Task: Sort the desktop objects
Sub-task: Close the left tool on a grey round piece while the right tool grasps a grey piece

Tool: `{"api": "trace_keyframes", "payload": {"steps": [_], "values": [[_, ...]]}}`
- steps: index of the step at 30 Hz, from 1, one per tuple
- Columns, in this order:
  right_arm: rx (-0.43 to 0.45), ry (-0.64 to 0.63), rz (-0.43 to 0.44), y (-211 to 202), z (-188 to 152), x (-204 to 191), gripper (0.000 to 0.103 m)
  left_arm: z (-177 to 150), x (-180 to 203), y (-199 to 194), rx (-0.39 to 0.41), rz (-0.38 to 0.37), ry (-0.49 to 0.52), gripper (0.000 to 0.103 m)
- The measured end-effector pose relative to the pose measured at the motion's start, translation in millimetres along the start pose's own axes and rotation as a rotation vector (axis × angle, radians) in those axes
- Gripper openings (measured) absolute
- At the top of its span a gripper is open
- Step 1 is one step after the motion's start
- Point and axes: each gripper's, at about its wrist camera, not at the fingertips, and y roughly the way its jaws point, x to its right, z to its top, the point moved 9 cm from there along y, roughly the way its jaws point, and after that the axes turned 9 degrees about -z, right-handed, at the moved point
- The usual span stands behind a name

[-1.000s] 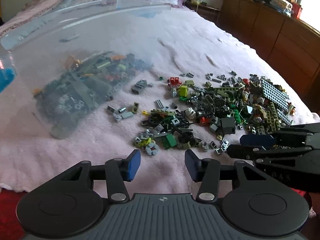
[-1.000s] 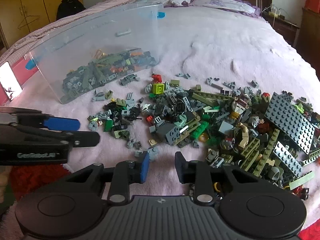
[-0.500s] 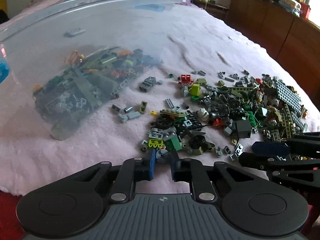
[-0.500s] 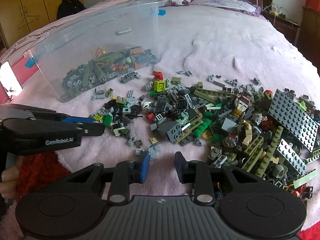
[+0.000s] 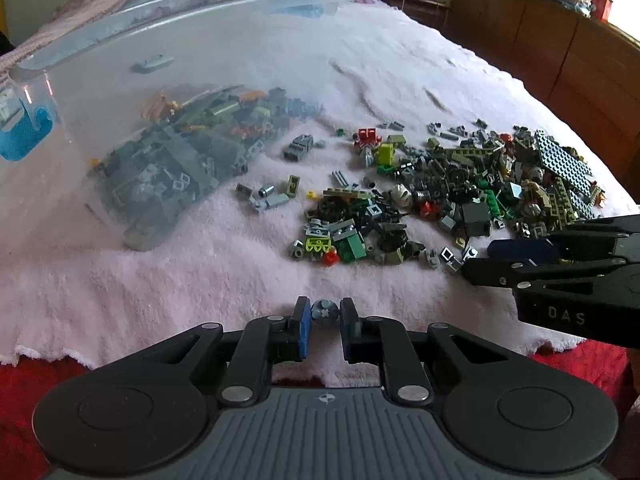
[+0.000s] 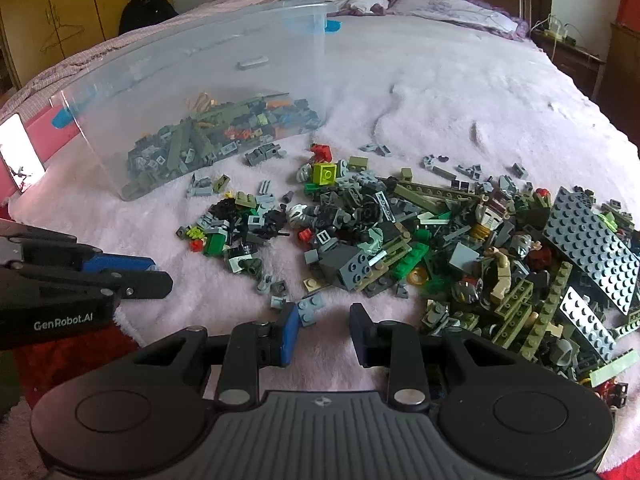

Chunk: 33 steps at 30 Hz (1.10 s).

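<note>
Left wrist view: left claw point(image 5: 324, 314) clenches a round grey brick point(image 5: 325, 313), ready for the near-left bin point(image 5: 168, 40); right claw point(image 6: 324, 320) stands released.

- A pink blanket point(image 6: 460, 92) covers the bed.
- Two pillows point(image 6: 444, 6) lie at the headboard (dark wood).
- Yellow wardrobe doors point(image 6: 60, 12) stand at left, a black bag point(image 6: 146, 10) beside them.
- Brown wooden drawers point(image 5: 560, 52) line the right.
</note>
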Motion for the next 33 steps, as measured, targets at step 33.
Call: {"api": "trace_keyframes", "payload": {"steps": [33], "values": [[0.007, -0.060, -0.009, 3, -8, -16, 0.022, -5, 3, 4, -0.011, 0.012, 0.048, 0.026]]}}
